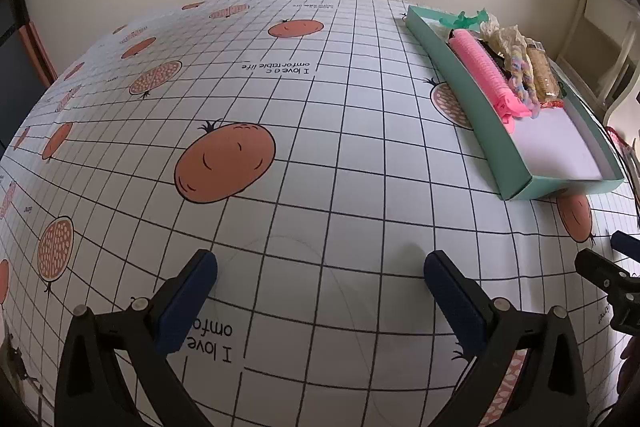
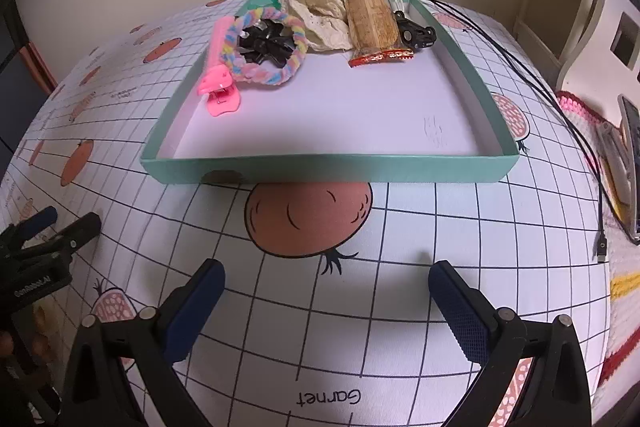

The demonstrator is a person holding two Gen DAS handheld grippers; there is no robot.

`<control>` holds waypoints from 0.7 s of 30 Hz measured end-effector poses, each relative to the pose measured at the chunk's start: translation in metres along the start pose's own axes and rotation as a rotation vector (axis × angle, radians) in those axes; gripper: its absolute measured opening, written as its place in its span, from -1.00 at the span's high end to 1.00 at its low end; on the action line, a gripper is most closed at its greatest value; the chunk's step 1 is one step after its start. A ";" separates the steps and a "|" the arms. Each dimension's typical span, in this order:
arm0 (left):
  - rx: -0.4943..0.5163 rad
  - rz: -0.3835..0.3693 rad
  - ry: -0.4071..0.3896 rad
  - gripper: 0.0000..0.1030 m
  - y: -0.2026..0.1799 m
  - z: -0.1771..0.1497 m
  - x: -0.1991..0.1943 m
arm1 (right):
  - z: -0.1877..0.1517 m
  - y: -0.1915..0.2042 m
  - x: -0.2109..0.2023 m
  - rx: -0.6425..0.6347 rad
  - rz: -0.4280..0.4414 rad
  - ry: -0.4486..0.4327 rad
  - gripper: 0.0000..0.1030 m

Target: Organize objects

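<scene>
Both the left gripper (image 1: 320, 263) and right gripper (image 2: 326, 271) stood wide apart, holding nothing, over bare tablecloth (image 1: 320, 147). The hair things (image 2: 260, 47) crowded the tray's (image 2: 328, 167) far end.

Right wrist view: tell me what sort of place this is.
Probably a home room: a table under a fruit-print tablecloth, a teal tray of hair accessories, and a cream wooden chair by the wall.

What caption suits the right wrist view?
Open right gripper facing teal tray holding pink hair clip, pastel scrunchie, snack packet.
</scene>
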State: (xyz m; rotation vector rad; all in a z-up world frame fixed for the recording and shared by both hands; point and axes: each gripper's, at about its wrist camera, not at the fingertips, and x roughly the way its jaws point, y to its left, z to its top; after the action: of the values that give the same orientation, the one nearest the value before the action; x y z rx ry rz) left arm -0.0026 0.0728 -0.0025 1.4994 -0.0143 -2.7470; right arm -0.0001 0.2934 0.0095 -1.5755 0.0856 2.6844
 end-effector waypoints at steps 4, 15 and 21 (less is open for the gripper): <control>0.009 -0.006 -0.021 -1.00 0.000 -0.001 -0.001 | -0.001 0.001 0.000 -0.004 -0.012 -0.007 -1.00; 0.019 -0.013 -0.044 -1.00 0.000 -0.002 -0.003 | 0.001 0.005 0.004 -0.018 -0.038 -0.030 -1.00; 0.019 -0.014 -0.044 -1.00 0.000 -0.002 -0.003 | 0.000 0.005 0.003 -0.018 -0.040 -0.043 -1.00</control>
State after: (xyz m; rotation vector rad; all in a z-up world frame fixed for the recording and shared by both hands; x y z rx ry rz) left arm 0.0007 0.0730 -0.0015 1.4485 -0.0298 -2.7981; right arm -0.0015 0.2880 0.0070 -1.5060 0.0285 2.6947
